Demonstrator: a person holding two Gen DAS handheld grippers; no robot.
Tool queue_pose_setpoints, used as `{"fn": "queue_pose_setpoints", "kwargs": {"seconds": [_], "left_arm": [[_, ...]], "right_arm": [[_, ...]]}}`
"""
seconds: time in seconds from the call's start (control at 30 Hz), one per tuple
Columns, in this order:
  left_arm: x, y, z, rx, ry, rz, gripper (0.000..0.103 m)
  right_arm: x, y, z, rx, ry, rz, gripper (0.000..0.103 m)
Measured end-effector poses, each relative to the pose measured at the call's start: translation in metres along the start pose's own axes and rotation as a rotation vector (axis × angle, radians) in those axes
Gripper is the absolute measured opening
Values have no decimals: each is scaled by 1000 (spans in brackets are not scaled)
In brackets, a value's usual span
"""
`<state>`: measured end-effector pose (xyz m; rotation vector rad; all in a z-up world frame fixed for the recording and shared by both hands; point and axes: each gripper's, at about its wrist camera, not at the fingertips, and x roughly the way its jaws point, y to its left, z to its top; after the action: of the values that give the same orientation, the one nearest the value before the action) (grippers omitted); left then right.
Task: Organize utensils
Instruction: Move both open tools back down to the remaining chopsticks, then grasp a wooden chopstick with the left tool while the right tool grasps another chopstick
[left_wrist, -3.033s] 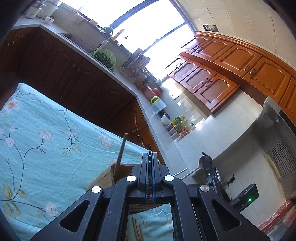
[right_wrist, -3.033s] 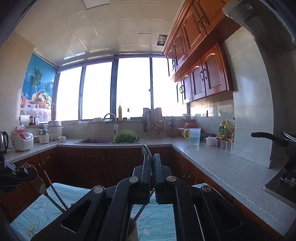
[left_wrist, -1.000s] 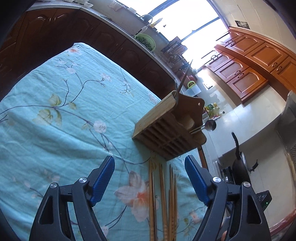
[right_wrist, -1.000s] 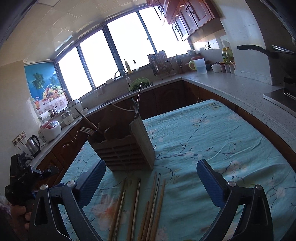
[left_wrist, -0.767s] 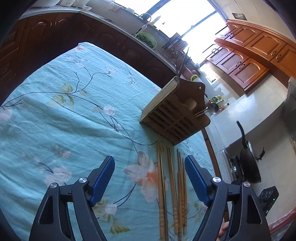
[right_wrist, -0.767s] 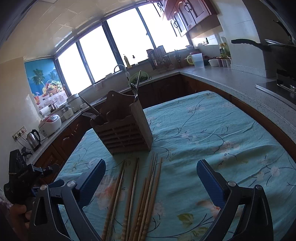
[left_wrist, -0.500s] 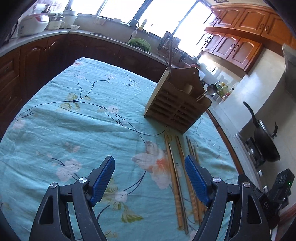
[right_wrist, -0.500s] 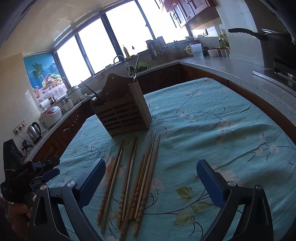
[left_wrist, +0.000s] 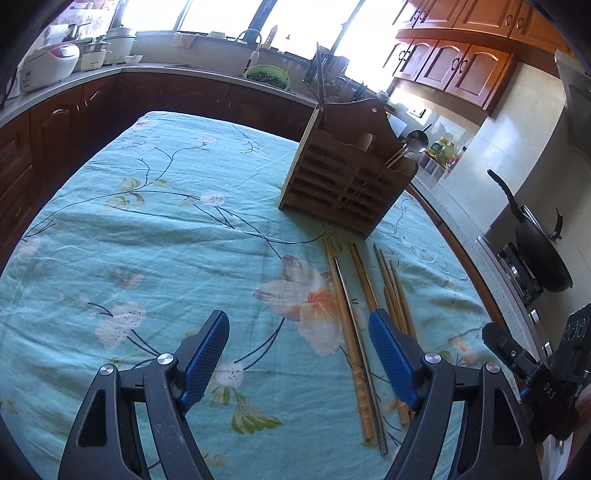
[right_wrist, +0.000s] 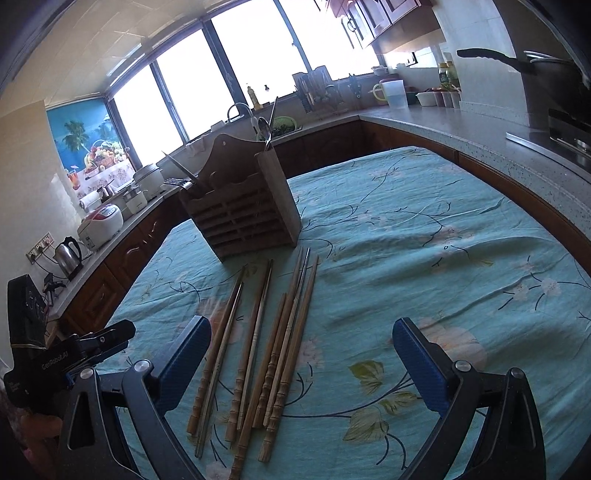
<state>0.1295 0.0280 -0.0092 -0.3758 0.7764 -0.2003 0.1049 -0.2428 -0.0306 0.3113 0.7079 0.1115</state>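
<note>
Chopsticks (right_wrist: 266, 343) lie loose on the bench (right_wrist: 424, 258), a flat row with long axes running near to far, far tips just short of the wooden holder (right_wrist: 243, 218). They sit ahead of my right tongs (right_wrist: 301, 369), toward the left finger; from my left tongs (left_wrist: 299, 356) they lie off to the right, beside the right finger (left_wrist: 391, 354). Right hand judged nearer. Both tongs spread wide, nothing between the pads. Sticks lie close together, some touching, so singling one out looks fiddly. Holder upright beyond, already carrying a spoon (left_wrist: 415, 140) and fork (right_wrist: 177, 181). Bench cloth wrinkled, otherwise nothing blocks the reach
</note>
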Motion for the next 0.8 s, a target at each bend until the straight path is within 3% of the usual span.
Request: {"fn": "queue_pose_setpoints", "kwargs": {"seconds": [0.23,0.47,0.57,0.8], "left_arm": [[15,-7,5,29,27,38,77],[37,-20,20,73,67,63,76],[50,-26,31,94,91,74,66],[93,-41,62,141,148,71,57]], "right_arm": [[11,-5,6,4,18,-12,96],[35,-12,21,18,78,-25,68],[47,-13,29,16,99,-30,59],[80,-9,46,-4,154,-48,40]]}}
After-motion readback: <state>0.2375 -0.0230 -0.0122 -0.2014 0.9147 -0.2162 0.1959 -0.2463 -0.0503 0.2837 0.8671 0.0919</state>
